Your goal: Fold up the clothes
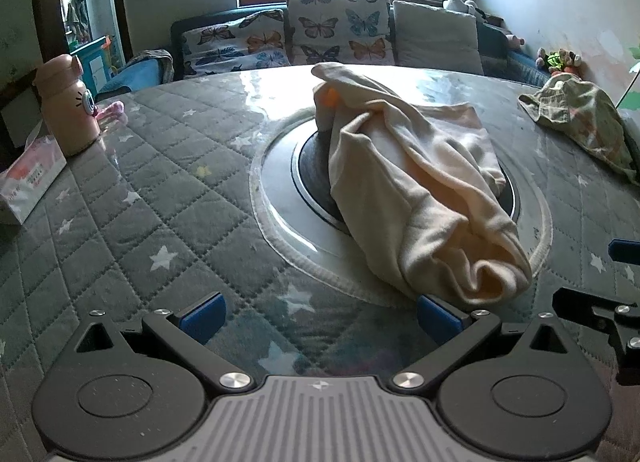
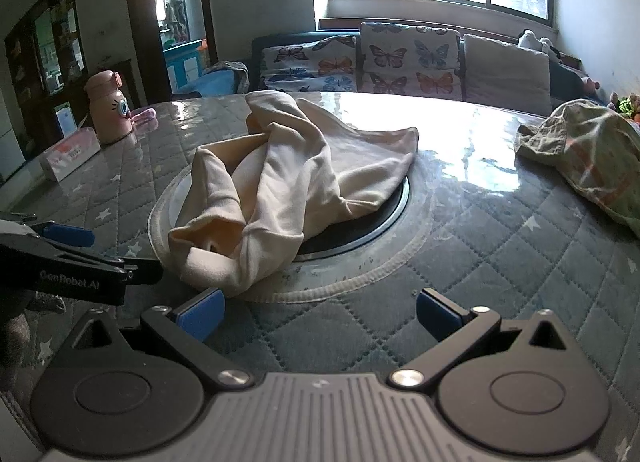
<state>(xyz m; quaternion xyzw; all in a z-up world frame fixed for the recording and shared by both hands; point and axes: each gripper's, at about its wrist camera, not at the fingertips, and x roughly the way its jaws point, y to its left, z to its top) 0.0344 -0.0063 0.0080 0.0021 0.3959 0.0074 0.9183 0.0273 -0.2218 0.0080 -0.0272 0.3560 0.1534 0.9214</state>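
Clearly soft and light, judging from the left wrist view: cream garment (image 1: 416,189) slumped in loose folds over the round inset (image 1: 280,197) at the middle of the quilted table (image 1: 160,197), thin knit likely to sag and slide on the glossy cover, so best pinched at a hem or the open cuff end nearest the camera; left gripper (image 1: 320,316) spread wide, nothing between its blue pads, right-hand pad just beside the cuff; off to the left a pink bottle (image 1: 70,101) and a tissue pack (image 1: 28,185), well apart from the cloth; far right a second, patterned garment (image 1: 584,121) in a heap; part of the other tool poking in at the right edge. Next, from the right wrist view: same cream garment (image 2: 280,181) bunched and unfolded, cuff opening toward the near left, a flatter panel spreading right over the inset; right gripper (image 2: 318,314) also spread and empty, left-hand pad near the cuff; left gripper (image 2: 72,238) side-on at the left edge, close to the cloth; patterned garment (image 2: 584,157) well clear at right; bottle (image 2: 108,109) and tissues (image 2: 68,153) far left, nothing blocking a grasp
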